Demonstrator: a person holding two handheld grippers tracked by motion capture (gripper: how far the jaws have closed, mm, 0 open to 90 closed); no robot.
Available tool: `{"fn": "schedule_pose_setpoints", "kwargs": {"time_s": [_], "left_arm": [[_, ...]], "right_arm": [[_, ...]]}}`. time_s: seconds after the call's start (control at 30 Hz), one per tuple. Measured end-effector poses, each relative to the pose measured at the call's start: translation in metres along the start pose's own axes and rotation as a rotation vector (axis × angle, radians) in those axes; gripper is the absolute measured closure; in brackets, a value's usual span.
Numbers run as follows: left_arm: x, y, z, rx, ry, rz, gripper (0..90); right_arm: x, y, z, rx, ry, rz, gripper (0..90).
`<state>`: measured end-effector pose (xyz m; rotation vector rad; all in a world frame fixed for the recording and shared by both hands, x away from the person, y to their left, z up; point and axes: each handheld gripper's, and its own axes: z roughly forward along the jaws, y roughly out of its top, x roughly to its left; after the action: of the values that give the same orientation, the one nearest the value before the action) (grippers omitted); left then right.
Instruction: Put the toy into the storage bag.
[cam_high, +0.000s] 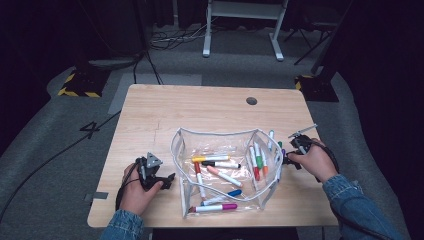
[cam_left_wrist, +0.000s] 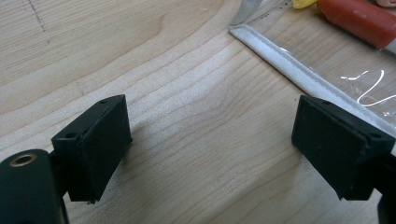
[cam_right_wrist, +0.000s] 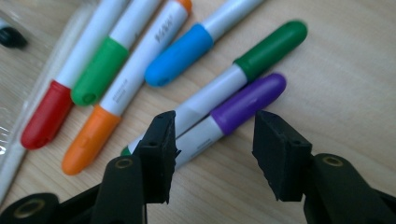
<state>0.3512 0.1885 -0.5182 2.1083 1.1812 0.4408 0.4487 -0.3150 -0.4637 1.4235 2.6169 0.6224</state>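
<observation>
We hold the right gripper (cam_right_wrist: 212, 156) with its jaws apart over the purple marker (cam_right_wrist: 233, 114); the left gripper (cam_left_wrist: 210, 144) has wide, empty jaws on the surface (cam_left_wrist: 187, 116).

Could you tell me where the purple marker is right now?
In the right gripper view, the purple marker lies on the table between the open right tongs, right beside a green marker.

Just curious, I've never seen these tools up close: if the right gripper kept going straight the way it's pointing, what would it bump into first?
Most likely the purple-capped marker. The right gripper has open jaws, and that marker lies between them, beside a green-capped marker on the table. Depth is hard to judge.
</observation>
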Motion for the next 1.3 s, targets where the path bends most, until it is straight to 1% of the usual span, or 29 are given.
{"fn": "schedule_pose_setpoints", "kwargs": {"time_s": [0.03,0.07,0.1,0.13,0.17,0.23,0.27,0.3,0.33,0.37,0.4,0.43,0.47,0.53,0.57,0.6,0.63,0.7,0.8,0.83,0.97,1.03,1.07,1.1,1.2,1.23,1.3], "left_arm": [[0.0,0.0,0.0,0.002,-0.004,-0.001,12.1],[0.0,0.0,0.0,0.002,-0.003,-0.002,12.1],[0.0,0.0,0.0,0.002,-0.004,-0.002,12.1],[0.0,0.0,0.0,-0.001,-0.003,-0.003,12.1],[0.0,0.0,0.0,0.002,-0.004,-0.002,12.1],[0.0,0.0,0.0,0.002,-0.003,0.0,12.1],[0.0,0.0,0.0,0.002,-0.006,-0.002,12.2],[0.0,0.0,0.0,-0.001,-0.002,-0.002,12.1],[0.0,0.0,0.0,0.002,-0.005,-0.001,12.1],[0.0,0.0,0.0,0.001,-0.006,-0.003,12.1],[0.0,0.0,0.0,0.002,-0.004,-0.002,12.1],[0.0,0.0,0.0,0.006,-0.008,0.0,12.1],[0.0,0.0,0.0,-0.001,-0.003,-0.004,12.1],[0.0,0.0,0.0,0.002,-0.003,-0.001,12.1],[0.0,0.0,0.0,0.002,-0.004,-0.001,12.1],[0.0,0.0,0.0,0.002,-0.003,0.0,12.1],[0.0,0.0,0.0,0.001,-0.005,-0.003,12.2],[0.0,0.0,0.0,0.002,-0.003,-0.001,12.1],[0.0,0.0,0.0,0.002,-0.003,-0.001,12.1],[0.0,0.0,0.0,0.002,-0.005,-0.002,12.1],[0.0,0.0,0.0,0.002,-0.004,-0.001,12.1],[0.0,0.0,0.0,0.002,-0.003,-0.001,12.2],[0.001,0.0,-0.001,0.009,-0.011,0.002,12.2],[0.0,0.0,0.0,-0.001,-0.001,-0.002,12.1],[0.0,0.0,-0.001,0.007,-0.007,0.001,12.2],[0.0,0.0,0.0,0.0,-0.001,-0.002,12.1],[0.0,0.0,0.0,0.0,-0.002,0.0,12.1]], "right_arm": [[0.0,-0.002,0.002,-0.006,0.001,0.015,48.9],[-0.001,-0.003,0.002,-0.012,0.009,0.033,52.2],[-0.001,-0.004,0.002,0.012,-0.008,0.038,56.7],[-0.003,-0.005,0.002,0.026,-0.03,0.015,59.0],[-0.004,-0.007,0.003,0.045,-0.067,0.002,60.6],[-0.008,-0.01,0.005,0.067,-0.083,0.018,66.1],[-0.009,-0.011,0.004,0.065,-0.092,0.037,69.2],[-0.013,-0.012,0.003,0.068,-0.106,0.035,73.7],[-0.013,-0.012,0.002,0.083,-0.112,0.058,74.2],[-0.015,-0.013,0.002,0.076,-0.111,0.05,74.3],[-0.015,-0.014,0.001,0.083,-0.109,0.075,74.3],[-0.017,-0.014,0.001,0.078,-0.105,0.068,74.3],[-0.018,-0.015,0.0,0.086,-0.102,0.081,74.3],[-0.018,-0.014,-0.003,0.08,-0.096,0.095,74.4],[-0.018,-0.013,-0.005,0.069,-0.087,0.08,74.4],[-0.017,-0.013,-0.008,0.072,-0.081,0.092,74.4],[-0.018,-0.011,-0.01,0.055,-0.079,0.067,74.5],[-0.017,-0.008,-0.019,0.05,-0.076,0.062,74.6],[-0.013,-0.002,-0.034,0.022,-0.064,0.039,74.7],[-0.011,-0.001,-0.038,0.02,-0.063,0.042,74.7],[-0.005,0.007,-0.059,-0.009,-0.059,0.008,74.8],[0.0,0.01,-0.068,-0.014,-0.057,-0.001,74.9],[0.002,0.012,-0.073,-0.016,-0.053,-0.005,74.9],[0.005,0.014,-0.078,-0.02,-0.052,-0.014,74.9],[0.014,0.022,-0.095,-0.049,-0.043,-0.044,74.9],[0.017,0.025,-0.101,-0.057,-0.038,-0.054,74.9],[0.025,0.031,-0.113,-0.072,-0.036,-0.086,74.9]]}}
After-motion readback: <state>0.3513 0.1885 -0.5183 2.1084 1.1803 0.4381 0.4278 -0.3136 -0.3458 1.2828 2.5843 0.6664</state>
